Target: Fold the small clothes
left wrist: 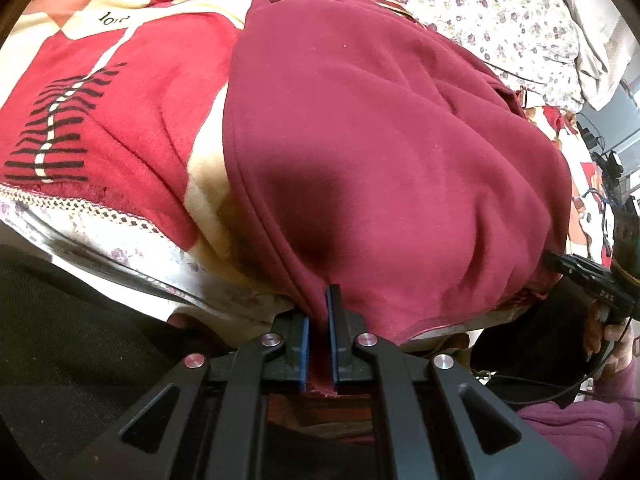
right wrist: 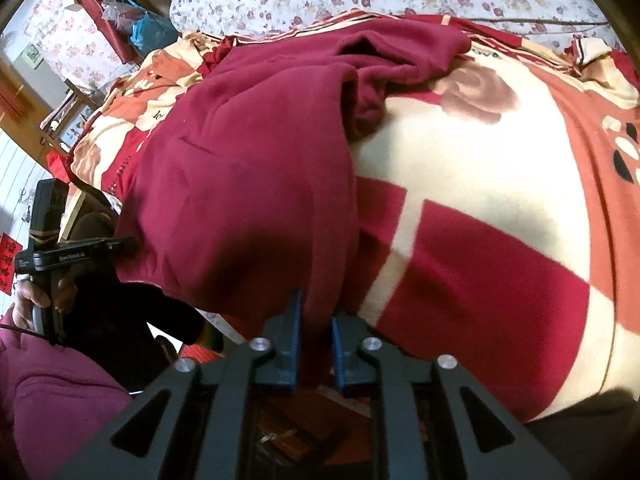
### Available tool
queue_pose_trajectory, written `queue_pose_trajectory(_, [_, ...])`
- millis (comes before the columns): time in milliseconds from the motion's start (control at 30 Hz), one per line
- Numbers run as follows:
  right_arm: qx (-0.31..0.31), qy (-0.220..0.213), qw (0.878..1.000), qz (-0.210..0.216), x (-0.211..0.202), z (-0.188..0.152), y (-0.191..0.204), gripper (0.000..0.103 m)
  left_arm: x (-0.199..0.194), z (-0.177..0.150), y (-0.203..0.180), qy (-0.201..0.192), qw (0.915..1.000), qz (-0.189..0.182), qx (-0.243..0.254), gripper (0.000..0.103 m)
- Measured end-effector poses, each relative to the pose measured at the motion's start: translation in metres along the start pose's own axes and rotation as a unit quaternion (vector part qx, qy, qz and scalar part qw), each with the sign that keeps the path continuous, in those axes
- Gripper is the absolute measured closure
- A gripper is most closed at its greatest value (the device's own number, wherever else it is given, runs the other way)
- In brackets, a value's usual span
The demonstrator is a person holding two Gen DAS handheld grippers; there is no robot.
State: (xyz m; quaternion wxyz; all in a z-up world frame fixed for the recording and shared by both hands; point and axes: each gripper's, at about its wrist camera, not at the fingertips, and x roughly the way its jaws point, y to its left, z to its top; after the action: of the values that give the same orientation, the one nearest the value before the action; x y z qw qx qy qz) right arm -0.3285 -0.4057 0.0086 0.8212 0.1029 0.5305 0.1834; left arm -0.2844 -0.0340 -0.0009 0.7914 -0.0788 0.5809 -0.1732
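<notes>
Maroon sweatshirt (left wrist: 380,140) on blanket (left wrist: 132,100): thick, limp, bunches easily. Left tongs (left wrist: 319,322) and right tongs (right wrist: 316,334) both pinch its near hem; hold corners

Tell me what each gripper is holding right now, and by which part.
Both hold the maroon garment by its near hem: the left gripper pinches the hem's left end, the right gripper the other end, at the blanket's near edge.
</notes>
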Motion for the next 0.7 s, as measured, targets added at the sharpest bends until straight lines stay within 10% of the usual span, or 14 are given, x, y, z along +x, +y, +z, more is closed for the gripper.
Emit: queue_pose_trajectory(700, [-0.017, 0.01, 1.0, 0.012, 0.008, 0.002, 0.005, 0.057, 0.039, 0.01, -0.01, 0.052, 0.9982, 0.03, 0.0, 0.102])
